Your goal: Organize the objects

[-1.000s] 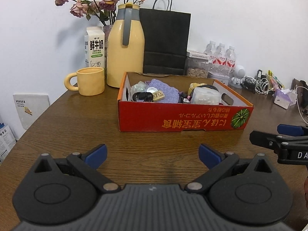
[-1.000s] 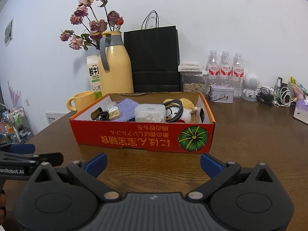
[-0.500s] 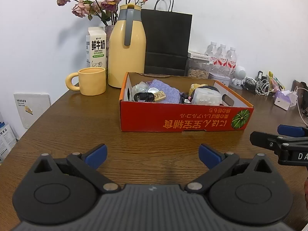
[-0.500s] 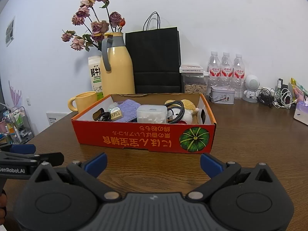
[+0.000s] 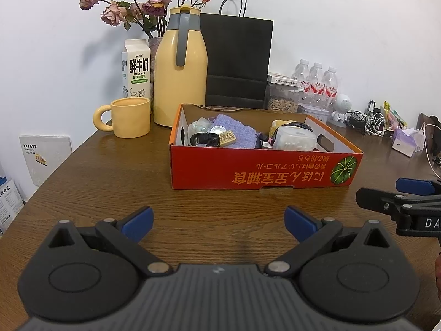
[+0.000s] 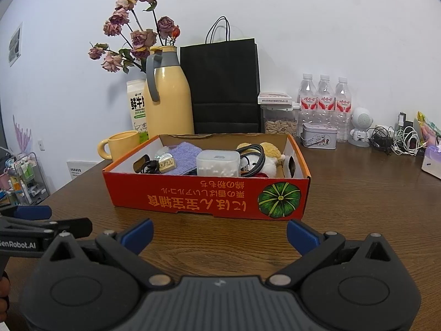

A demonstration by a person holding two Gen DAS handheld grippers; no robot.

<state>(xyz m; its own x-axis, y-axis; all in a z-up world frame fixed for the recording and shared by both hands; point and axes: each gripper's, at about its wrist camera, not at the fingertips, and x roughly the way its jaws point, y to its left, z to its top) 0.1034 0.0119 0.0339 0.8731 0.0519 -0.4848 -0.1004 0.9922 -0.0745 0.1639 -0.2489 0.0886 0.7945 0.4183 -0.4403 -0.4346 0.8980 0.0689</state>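
Note:
A red cardboard box (image 5: 259, 171) (image 6: 209, 195) sits on the wooden table, holding a purple cloth (image 5: 237, 132) (image 6: 186, 155), a clear plastic tub of cotton swabs (image 5: 295, 139) (image 6: 217, 162), a small wooden stamp (image 5: 227, 137) (image 6: 167, 163), a black cable (image 6: 253, 160) and a plush toy (image 6: 271, 157). My left gripper (image 5: 217, 220) is open and empty, in front of the box. My right gripper (image 6: 219, 233) is open and empty, also in front of the box. Each gripper shows at the edge of the other's view.
Behind the box stand a yellow mug (image 5: 129, 117), a yellow thermos jug (image 5: 180, 71), a milk carton (image 5: 136, 69), a vase of dried roses (image 6: 132, 38), a black paper bag (image 6: 223, 85), water bottles (image 6: 325, 96), a tin (image 6: 319, 135) and tangled cables (image 6: 394, 140).
Both grippers have drifted slightly; the box sits a little lower and more to the right in the views. Nothing was grasped.

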